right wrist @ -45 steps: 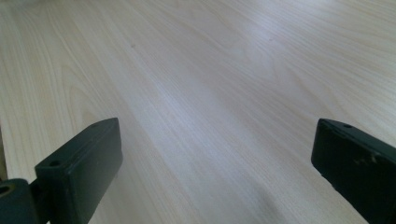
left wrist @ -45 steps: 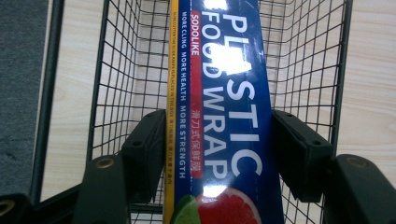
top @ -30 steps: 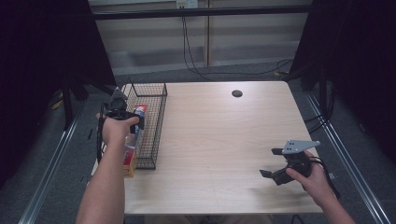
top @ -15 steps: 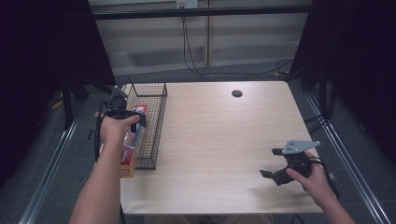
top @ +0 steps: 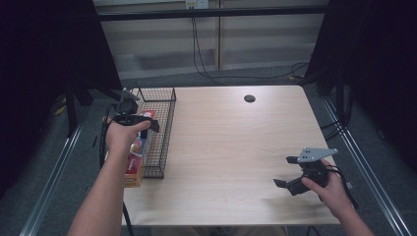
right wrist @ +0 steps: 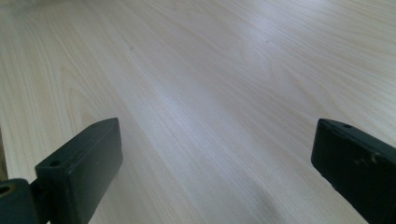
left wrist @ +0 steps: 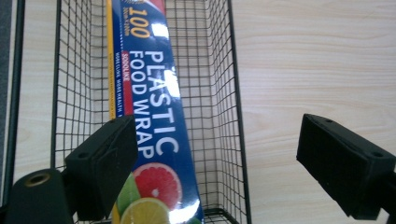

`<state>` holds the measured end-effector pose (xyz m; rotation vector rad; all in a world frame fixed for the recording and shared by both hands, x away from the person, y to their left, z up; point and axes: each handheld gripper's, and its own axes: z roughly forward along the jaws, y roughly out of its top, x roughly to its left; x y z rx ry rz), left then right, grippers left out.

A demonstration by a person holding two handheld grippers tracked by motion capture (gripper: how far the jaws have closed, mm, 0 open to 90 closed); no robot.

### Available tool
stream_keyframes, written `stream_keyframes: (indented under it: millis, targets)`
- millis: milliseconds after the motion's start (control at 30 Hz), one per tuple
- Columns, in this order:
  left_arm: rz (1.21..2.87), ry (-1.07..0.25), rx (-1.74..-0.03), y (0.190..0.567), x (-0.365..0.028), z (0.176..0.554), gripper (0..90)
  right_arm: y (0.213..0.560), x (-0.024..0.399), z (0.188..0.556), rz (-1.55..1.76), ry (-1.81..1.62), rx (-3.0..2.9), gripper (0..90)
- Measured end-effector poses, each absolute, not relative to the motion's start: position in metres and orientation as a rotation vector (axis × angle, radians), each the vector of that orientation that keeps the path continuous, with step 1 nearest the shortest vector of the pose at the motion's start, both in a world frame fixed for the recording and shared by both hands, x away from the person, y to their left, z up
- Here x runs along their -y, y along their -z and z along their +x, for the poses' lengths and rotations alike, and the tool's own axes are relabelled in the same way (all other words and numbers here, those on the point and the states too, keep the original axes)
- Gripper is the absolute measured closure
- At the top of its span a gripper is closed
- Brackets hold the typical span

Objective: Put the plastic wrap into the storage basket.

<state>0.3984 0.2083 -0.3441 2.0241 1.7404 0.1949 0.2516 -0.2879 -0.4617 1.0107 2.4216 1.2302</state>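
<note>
Left gripper view: left gripper (left wrist: 219, 158) has just been opening, jaws wide above the plastic wrap box (left wrist: 152, 112) lying in the wire basket (top: 160, 130) at the table's left edge. Lift straight up, clearing the mesh.

Item: the plastic food wrap box (left wrist: 154, 121) you have under your left hand, a long, narrow carton.
Markings: blue face with white "PLASTIC FOOD WRAP" lettering, "100" in yellow, a yellow edge stripe, citrus slices pictured at one end.
Pose: lengthwise and slanted, citrus end nearest you and jutting past the near end.
Location: inside the black wire basket (top: 164, 132) at your table's left edge.
Contact: lies free, nothing gripping it.
</note>
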Motion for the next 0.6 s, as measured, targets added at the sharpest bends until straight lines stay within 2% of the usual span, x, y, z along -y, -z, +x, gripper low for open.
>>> stream_keyframes:
  millis: [600]
  targets:
    - [2.102,-0.148,-1.504,0.343,-0.169,0.38,12.4,0.462,0.285,0.253,0.991,-1.227,-2.437,1.8]
